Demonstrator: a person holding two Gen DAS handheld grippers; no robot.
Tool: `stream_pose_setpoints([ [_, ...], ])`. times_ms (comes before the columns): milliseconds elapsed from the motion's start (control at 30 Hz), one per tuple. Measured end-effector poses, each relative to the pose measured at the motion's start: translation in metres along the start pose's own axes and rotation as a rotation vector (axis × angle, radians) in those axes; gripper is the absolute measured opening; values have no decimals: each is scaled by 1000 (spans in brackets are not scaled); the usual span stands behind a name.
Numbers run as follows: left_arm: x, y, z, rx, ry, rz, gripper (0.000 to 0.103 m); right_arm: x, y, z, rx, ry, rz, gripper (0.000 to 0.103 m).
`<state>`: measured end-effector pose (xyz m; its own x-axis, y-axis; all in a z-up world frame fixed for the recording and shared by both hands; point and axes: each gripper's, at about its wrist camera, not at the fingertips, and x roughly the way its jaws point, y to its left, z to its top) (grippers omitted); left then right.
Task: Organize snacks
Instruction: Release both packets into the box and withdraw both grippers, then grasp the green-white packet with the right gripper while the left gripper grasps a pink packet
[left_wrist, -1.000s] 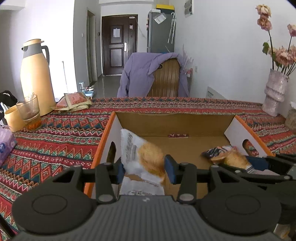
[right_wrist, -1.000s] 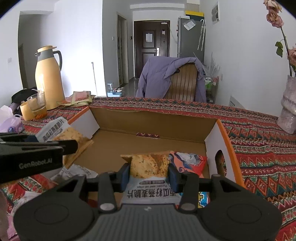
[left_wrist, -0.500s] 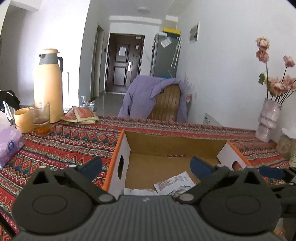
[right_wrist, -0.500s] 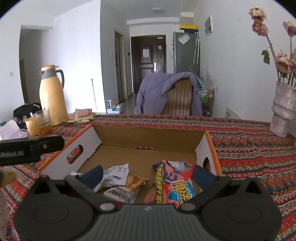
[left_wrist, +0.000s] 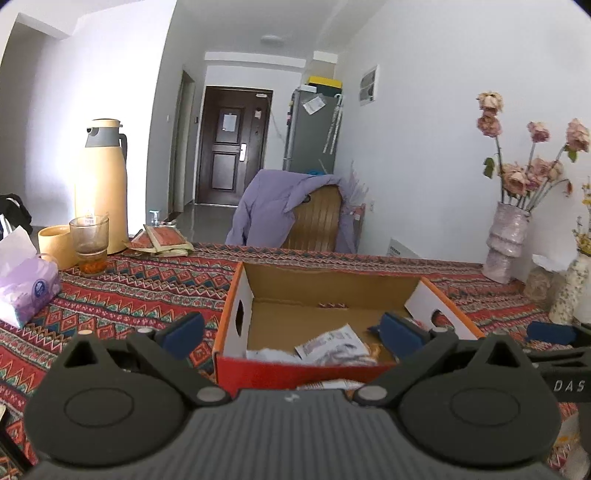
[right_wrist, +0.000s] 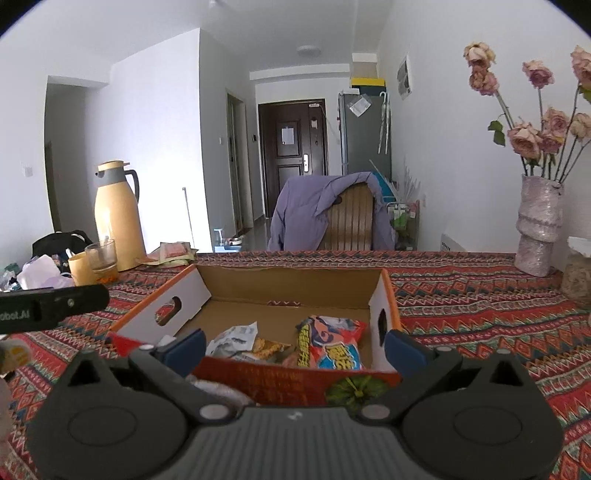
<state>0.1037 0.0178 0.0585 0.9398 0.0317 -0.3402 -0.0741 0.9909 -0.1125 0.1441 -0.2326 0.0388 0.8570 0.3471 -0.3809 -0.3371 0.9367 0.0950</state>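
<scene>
My two hand-held grippers, left (left_wrist: 291, 334) and right (right_wrist: 293, 347), sit spread wide and empty over the open cardboard box (right_wrist: 291, 284) holding crinkly snack packets (right_wrist: 332, 349).

Showing red zigzag-patterned cloth (right_wrist: 461, 295) over table. Showing orange-rimmed brown box (right_wrist: 386, 280) with white ends. Displaying red-and-blue snack bag (right_wrist: 332, 347) and white packet (left_wrist: 328, 345). Standing nearby, yellow flask (left_wrist: 99, 184).

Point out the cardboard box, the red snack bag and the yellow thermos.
cardboard box (right_wrist: 291, 286): right wrist view, inner face of the far wall.
red snack bag (right_wrist: 334, 347): right wrist view, middle of the printed front, inside the box.
yellow thermos (left_wrist: 100, 192): left wrist view, middle of the body.
</scene>
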Motion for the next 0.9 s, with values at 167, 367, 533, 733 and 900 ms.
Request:
stream_pose_setpoints([
  [167,-22,2,-14,5,-1,-17,103,-22,-4,-15,2,0,3,103],
  [367,-40,6,-33,28,8,-21,103,-42,-12,-32,6,20,-6,103],
  [533,-49,11,-52,39,30,-18,103,-53,-19,-53,26,44,-19,103],
  [733,-54,18,-74,36,85,-18,103,-53,-24,-81,19,120,-38,101],
  [900,-56,21,-83,33,104,-27,103,-48,-24,-93,11,160,-33,78],
])
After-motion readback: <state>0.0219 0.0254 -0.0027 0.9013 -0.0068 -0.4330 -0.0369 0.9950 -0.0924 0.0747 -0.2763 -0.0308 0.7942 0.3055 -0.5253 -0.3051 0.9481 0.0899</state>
